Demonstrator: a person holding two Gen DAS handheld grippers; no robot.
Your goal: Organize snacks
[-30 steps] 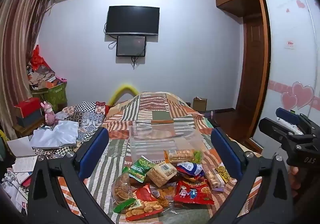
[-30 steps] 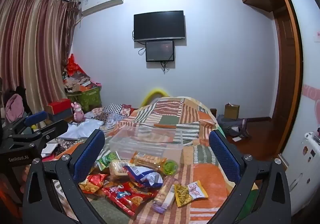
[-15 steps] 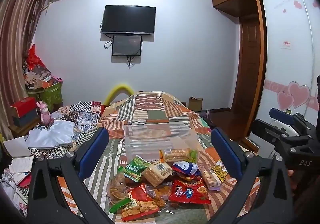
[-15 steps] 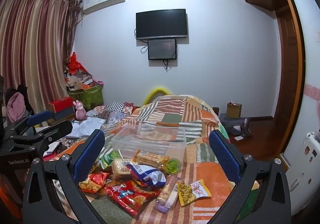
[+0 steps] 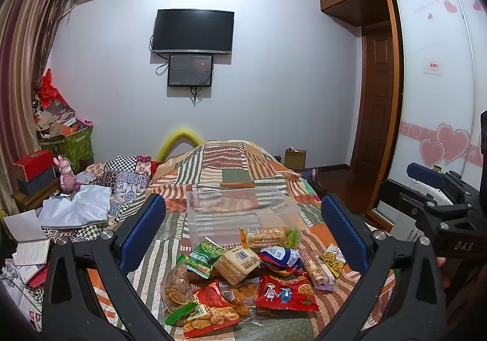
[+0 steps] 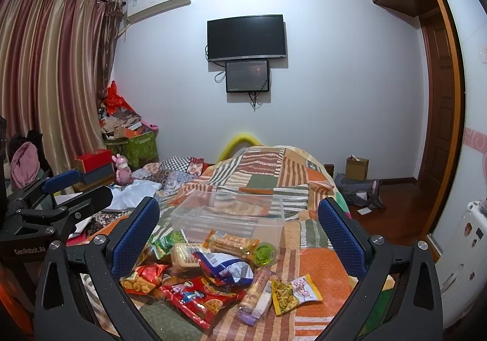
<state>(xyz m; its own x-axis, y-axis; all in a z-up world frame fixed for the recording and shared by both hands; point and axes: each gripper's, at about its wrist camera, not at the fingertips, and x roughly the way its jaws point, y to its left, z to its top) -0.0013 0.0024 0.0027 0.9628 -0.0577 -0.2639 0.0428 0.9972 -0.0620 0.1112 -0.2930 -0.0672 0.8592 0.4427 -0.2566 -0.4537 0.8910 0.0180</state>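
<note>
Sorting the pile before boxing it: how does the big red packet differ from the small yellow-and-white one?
The big red packet is larger than the small yellow-and-white packet. The red one lies partly under other snacks in the pile; the yellow-and-white one lies at the pile's right edge, nothing on it. Both lie flat on the bedspread, outside the clear box.

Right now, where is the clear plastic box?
The clear plastic box sits on the striped bedcover, centred in both wrist views, just behind the pile of snack packets.
</note>
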